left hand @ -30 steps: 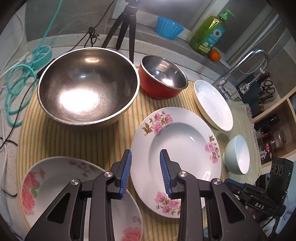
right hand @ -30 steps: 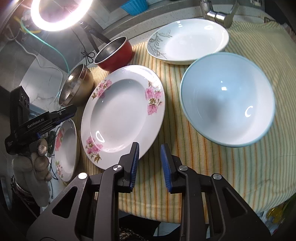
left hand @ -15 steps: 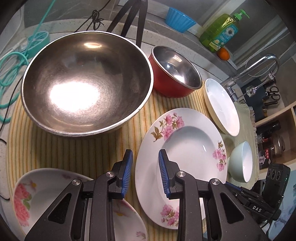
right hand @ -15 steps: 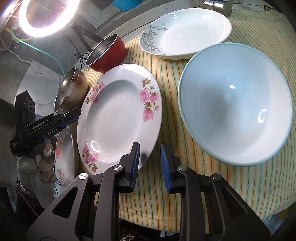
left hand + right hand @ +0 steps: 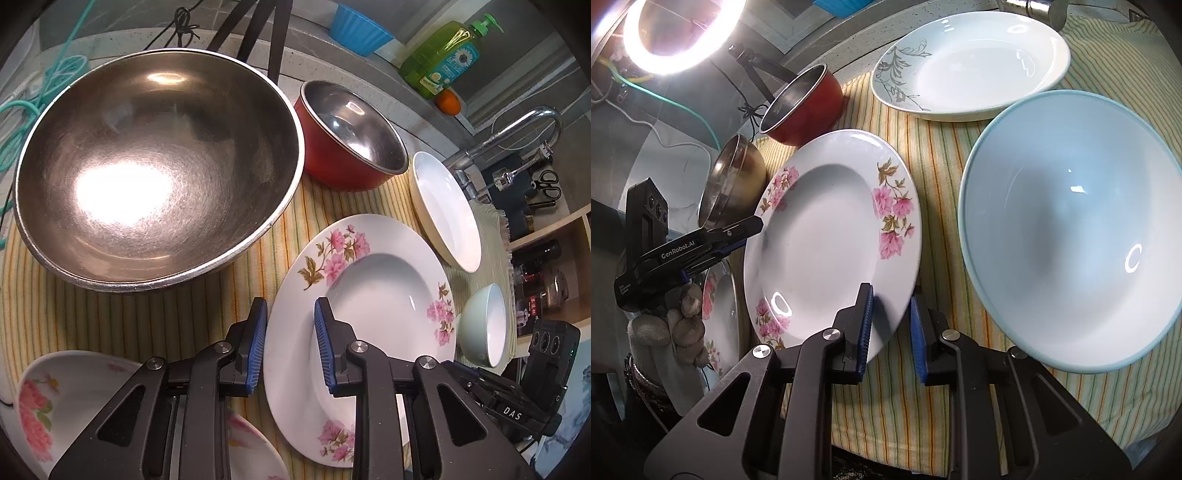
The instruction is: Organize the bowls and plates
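Observation:
A white plate with pink flowers (image 5: 373,280) (image 5: 827,236) lies in the middle of the striped cloth. My left gripper (image 5: 289,341) is open, with the plate's left rim between its fingers. My right gripper (image 5: 889,326) is open, with the plate's near right rim between its fingers. A large steel bowl (image 5: 155,162) (image 5: 733,184) sits at the left, a red bowl (image 5: 351,136) (image 5: 805,103) behind the plate. A pale blue bowl (image 5: 1071,236) (image 5: 484,325) is beside my right gripper. A second flowered plate (image 5: 55,398) (image 5: 720,306) lies under my left gripper.
A white plate with a grey leaf pattern (image 5: 971,59) (image 5: 447,210) lies by the faucet (image 5: 517,129). A green soap bottle (image 5: 443,55), a blue cup (image 5: 358,26) and a tripod (image 5: 258,26) stand behind. A ring light (image 5: 676,33) shines at the left.
Both grippers have moved forward toward the flowered plate. Each one's fingers now straddle the plate's rim. Both stay open.

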The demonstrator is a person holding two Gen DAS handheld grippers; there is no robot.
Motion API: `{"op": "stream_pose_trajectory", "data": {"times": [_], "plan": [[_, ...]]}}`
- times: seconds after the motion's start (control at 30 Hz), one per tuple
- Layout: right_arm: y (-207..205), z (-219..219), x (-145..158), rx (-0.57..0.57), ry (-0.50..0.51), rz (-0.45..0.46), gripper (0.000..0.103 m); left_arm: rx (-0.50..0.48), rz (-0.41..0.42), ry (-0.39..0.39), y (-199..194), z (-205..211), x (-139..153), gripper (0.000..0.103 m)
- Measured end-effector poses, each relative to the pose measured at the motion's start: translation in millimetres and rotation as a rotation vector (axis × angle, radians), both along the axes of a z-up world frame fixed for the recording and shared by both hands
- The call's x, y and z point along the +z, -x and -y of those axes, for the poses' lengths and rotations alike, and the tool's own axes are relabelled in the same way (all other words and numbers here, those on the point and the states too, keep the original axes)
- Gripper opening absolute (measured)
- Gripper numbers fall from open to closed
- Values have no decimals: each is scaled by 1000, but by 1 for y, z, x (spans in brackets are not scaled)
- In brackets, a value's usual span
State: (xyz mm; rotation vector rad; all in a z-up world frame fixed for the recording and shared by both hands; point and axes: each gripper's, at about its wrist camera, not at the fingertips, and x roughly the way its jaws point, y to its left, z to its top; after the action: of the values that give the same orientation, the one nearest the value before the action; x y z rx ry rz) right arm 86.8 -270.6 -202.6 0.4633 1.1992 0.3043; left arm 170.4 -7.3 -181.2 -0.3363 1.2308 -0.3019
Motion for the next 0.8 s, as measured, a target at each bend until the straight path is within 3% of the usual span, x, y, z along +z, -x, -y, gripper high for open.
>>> {"op": "stream_pose_trajectory", "data": {"times": [0.8], "plan": [[10, -2, 2, 34, 34, -9, 20, -19, 4, -34, 21, 15, 1, 24]]}}
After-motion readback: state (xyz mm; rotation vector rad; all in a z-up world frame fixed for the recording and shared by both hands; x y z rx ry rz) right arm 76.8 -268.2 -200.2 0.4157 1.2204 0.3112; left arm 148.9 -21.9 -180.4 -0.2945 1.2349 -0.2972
